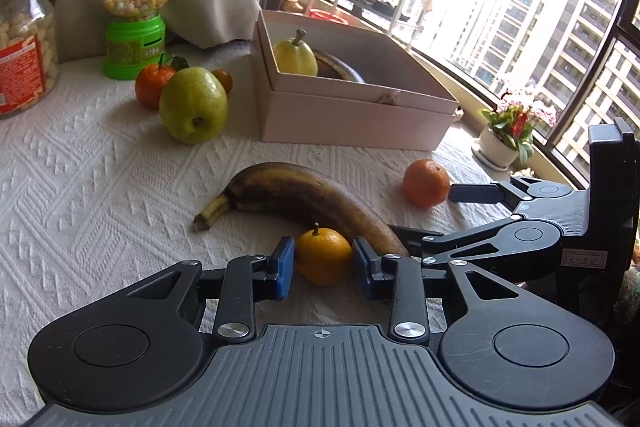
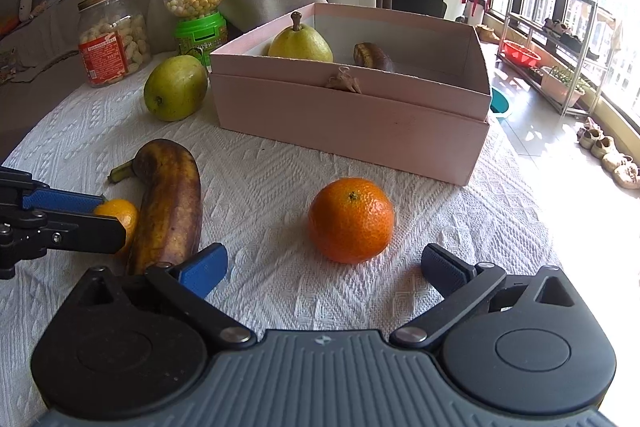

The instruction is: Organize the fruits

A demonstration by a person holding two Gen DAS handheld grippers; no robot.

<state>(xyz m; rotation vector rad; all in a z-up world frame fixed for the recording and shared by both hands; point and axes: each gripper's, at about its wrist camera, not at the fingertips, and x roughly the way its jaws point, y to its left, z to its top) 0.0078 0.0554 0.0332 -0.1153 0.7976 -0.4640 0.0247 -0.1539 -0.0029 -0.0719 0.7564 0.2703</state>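
My left gripper is shut on a small yellow-orange tangerine resting on the white cloth, with a blue pad against each side. A brown overripe banana lies just behind it. My right gripper stands wide open and holds nothing. A bigger orange sits just ahead of its fingertips. The pink box behind holds a yellow pear and a dark banana. A green pear and two tangerines lie left of the box.
A green candy dispenser and a snack jar stand at the back left. A flower pot sits by the window past the table's right edge. Beyond the box are a metal rack and shoes on the floor.
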